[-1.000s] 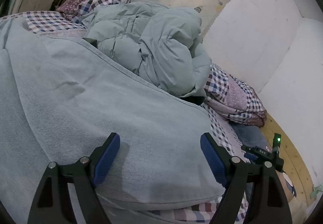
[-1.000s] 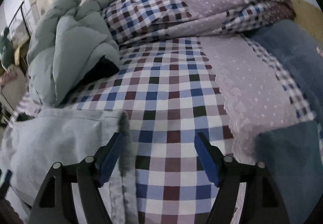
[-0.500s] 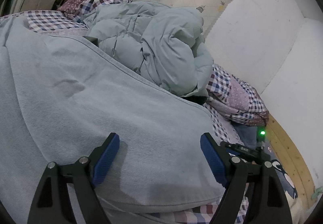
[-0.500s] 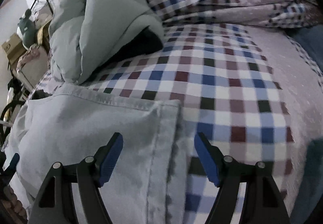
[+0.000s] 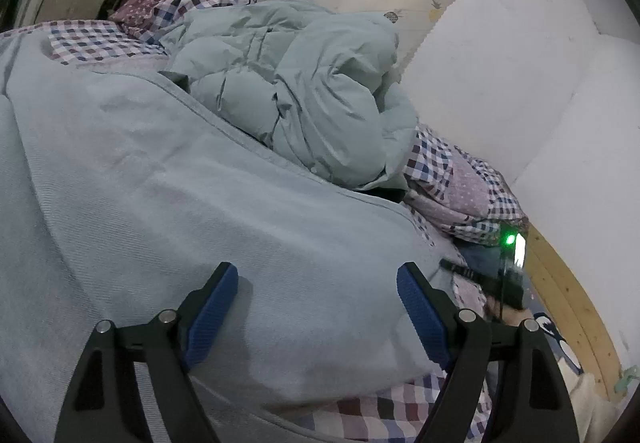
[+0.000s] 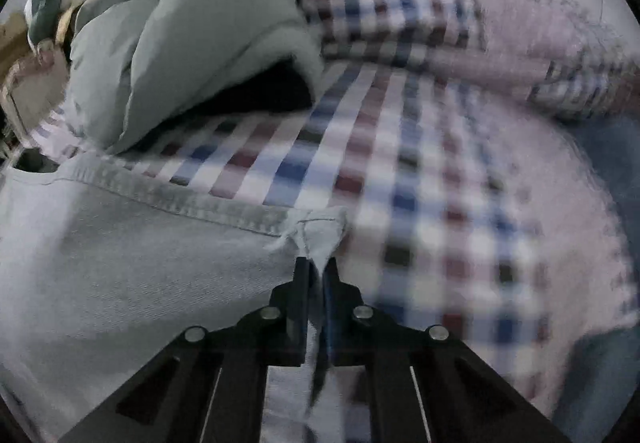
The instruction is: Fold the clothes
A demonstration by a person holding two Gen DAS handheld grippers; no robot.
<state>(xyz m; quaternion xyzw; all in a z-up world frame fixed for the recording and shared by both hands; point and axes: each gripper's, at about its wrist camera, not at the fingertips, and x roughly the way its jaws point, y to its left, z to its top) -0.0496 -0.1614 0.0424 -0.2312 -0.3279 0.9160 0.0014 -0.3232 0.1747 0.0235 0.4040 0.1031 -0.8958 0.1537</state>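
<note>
My right gripper, open half a second ago, is now pinching the hem corner of the pale denim garment lying on the checked bedspread. Left gripper is hovering open over it. Probably setting up a fold.

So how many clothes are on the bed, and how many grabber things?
Light blue-grey garment: 1
Puffy pale green jacket: 1
Hand-held grippers: 2, the left hand-held gripper and the right hand-held gripper
Total: 4
</note>
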